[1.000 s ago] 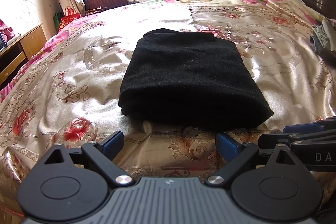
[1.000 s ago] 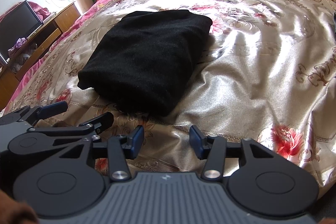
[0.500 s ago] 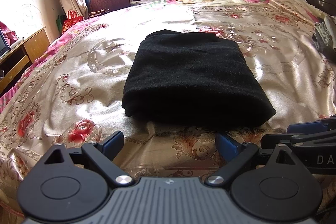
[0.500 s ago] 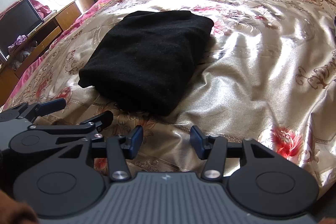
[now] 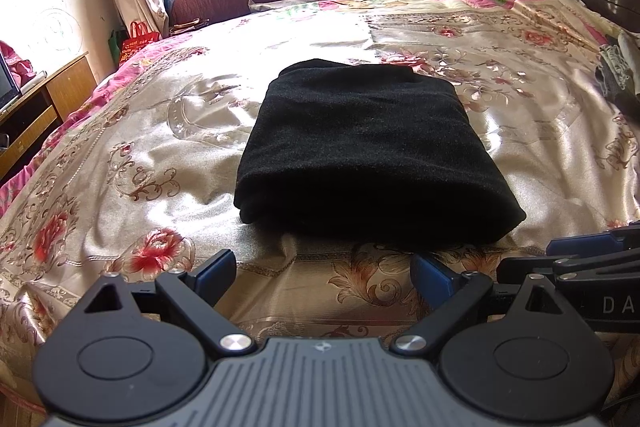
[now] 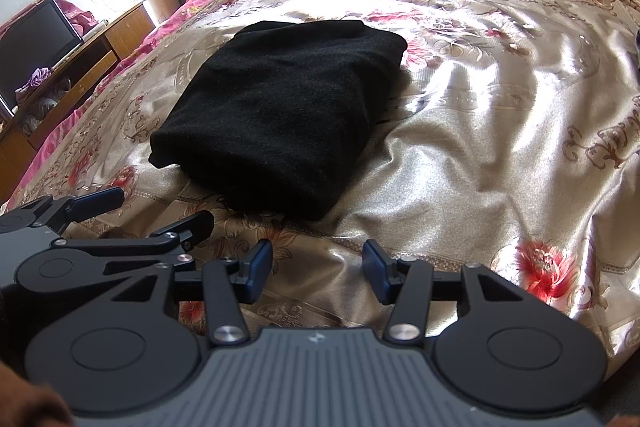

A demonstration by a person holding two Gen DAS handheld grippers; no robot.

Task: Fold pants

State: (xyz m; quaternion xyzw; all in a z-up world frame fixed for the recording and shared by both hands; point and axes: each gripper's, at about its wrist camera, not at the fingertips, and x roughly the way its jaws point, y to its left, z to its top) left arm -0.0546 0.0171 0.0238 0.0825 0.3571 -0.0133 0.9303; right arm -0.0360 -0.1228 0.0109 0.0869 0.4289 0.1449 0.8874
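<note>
Folded black pants (image 5: 368, 151), long axis running away from open left gripper (image 5: 323, 277)

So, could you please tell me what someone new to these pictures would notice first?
The eye lands first on the folded black fleece pants, a dark rectangular bundle lying in the middle of the shiny gold satin bedspread with red flowers. Next come the two tools near the bed's front edge: the left hand-held gripper and the right hand-held gripper, both open, holding nothing and short of the pants.

"DA" on right claw (image 5: 592, 259)
</note>
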